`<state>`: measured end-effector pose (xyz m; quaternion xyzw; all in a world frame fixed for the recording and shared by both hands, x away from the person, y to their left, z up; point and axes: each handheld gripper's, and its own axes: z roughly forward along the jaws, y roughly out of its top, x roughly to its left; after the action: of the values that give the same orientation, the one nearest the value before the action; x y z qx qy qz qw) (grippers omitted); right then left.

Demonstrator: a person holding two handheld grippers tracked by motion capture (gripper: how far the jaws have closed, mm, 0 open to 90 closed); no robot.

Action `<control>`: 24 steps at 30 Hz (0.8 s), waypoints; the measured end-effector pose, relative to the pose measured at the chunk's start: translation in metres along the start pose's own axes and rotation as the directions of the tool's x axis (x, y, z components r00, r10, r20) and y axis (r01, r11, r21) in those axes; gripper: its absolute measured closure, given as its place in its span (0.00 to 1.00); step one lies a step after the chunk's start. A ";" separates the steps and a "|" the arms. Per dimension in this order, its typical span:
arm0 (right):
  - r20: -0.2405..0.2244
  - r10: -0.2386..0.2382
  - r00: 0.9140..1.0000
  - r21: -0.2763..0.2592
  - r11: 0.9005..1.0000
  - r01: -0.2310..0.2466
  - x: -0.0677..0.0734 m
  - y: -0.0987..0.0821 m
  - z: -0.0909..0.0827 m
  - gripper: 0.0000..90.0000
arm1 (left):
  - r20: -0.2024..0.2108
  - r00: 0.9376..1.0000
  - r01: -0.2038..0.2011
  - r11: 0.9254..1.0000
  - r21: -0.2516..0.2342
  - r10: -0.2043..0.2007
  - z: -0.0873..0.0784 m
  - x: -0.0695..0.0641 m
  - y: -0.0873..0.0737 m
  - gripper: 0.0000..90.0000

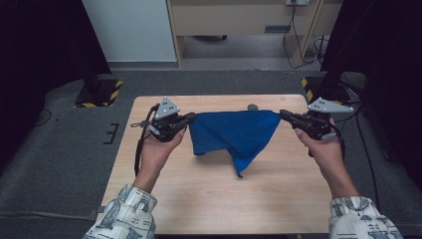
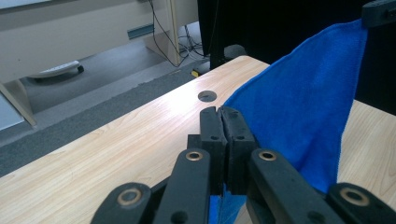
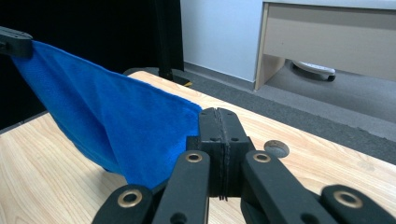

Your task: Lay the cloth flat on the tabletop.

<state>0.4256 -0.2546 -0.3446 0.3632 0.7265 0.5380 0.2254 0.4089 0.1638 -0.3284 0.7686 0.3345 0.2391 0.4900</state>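
A blue cloth (image 1: pixel 233 134) hangs stretched above the wooden table (image 1: pixel 209 199), held by two upper corners. My left gripper (image 1: pixel 191 117) is shut on its left corner and my right gripper (image 1: pixel 282 113) is shut on its right corner. The top edge runs taut between them, and the lower part droops in folds to a point near the table. In the left gripper view the jaws (image 2: pixel 221 116) pinch the cloth (image 2: pixel 303 107), which rises toward the other gripper at the top right. In the right gripper view the closed jaws (image 3: pixel 219 116) hold the cloth (image 3: pixel 107 126), spreading to the left.
A small round grey cap (image 1: pixel 253 106) sits in the table near its far edge. Beyond the table lie grey carpet, a wooden desk (image 1: pixel 239 20) with cables, and black stands with hazard-striped bases (image 1: pixel 99 92) at both far corners.
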 end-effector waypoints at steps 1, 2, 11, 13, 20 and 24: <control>0.001 -0.002 1.000 -0.001 1.000 0.002 0.000 0.001 -0.001 1.00 | 0.002 1.000 0.001 1.000 -0.004 -0.001 -0.001 0.000 0.001 0.98; 0.002 -0.004 1.000 -0.002 1.000 0.004 0.000 0.002 -0.002 1.00 | 0.002 1.000 -0.001 1.000 -0.009 0.001 -0.003 0.000 0.001 0.98; 0.003 -0.018 1.000 0.006 1.000 0.018 0.002 0.003 -0.005 1.00 | 0.001 1.000 -0.024 1.000 -0.010 0.024 -0.009 -0.004 0.002 0.98; 0.002 -0.017 1.000 0.009 1.000 0.017 0.001 0.001 -0.002 1.00 | -0.002 1.000 -0.022 1.000 -0.004 0.022 -0.007 -0.002 0.000 0.98; -0.006 -0.002 1.000 0.009 1.000 0.002 -0.002 -0.004 0.009 1.00 | 0.008 1.000 -0.007 1.000 0.001 0.007 0.000 0.004 -0.004 0.98; -0.009 0.000 1.000 0.010 1.000 0.000 -0.003 -0.007 0.013 1.00 | 0.013 1.000 -0.001 1.000 0.003 0.001 0.003 0.006 -0.006 0.98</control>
<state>0.4352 -0.2501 -0.3553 0.3619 0.7303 0.5360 0.2200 0.4132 0.1689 -0.3350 0.7711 0.3312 0.2337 0.4911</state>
